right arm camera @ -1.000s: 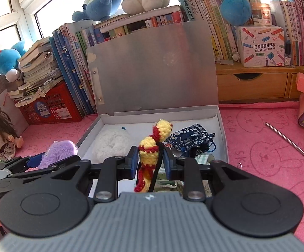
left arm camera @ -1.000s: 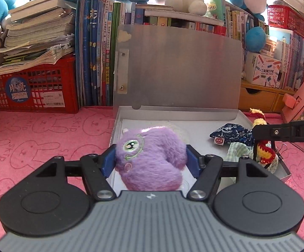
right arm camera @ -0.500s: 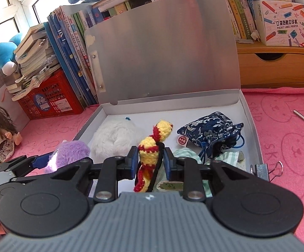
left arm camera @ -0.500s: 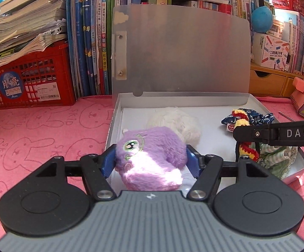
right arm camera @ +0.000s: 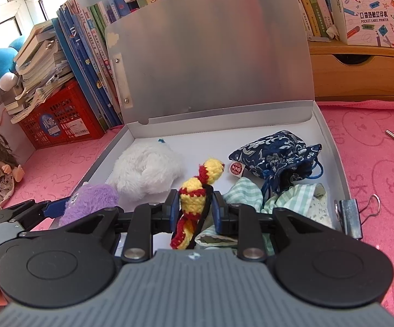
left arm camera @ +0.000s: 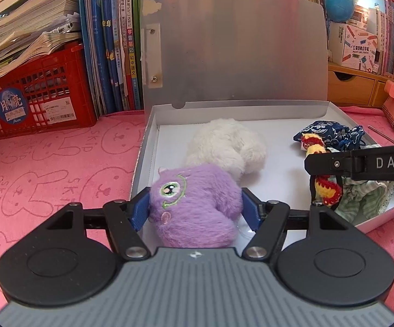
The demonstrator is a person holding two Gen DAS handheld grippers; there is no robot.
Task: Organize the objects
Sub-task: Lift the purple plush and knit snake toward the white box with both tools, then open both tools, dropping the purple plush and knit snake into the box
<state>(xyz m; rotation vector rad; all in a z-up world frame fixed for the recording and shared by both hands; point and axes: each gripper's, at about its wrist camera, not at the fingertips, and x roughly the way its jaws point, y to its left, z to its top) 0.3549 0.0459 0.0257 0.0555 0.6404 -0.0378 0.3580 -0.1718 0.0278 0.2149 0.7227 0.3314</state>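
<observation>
Right wrist view alone shows binder clip (right arm camera: 348, 218) (apparently on box (right arm camera: 330, 133) rim), left gripper (left arm camera: 195, 209) squeezing purple plush (left arm camera: 194, 204), right gripper (right arm camera: 194, 209) pinching crochet toy (right arm camera: 194, 199).

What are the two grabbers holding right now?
Left gripper: closed on the purple plush toy.
Right gripper: closed on the yellow-and-red crochet toy.

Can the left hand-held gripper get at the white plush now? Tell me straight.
Probably not yet. The left hand-held gripper is shut on the purple plush, which sits between it and the white plush in the box. It would have to let go first.
</observation>
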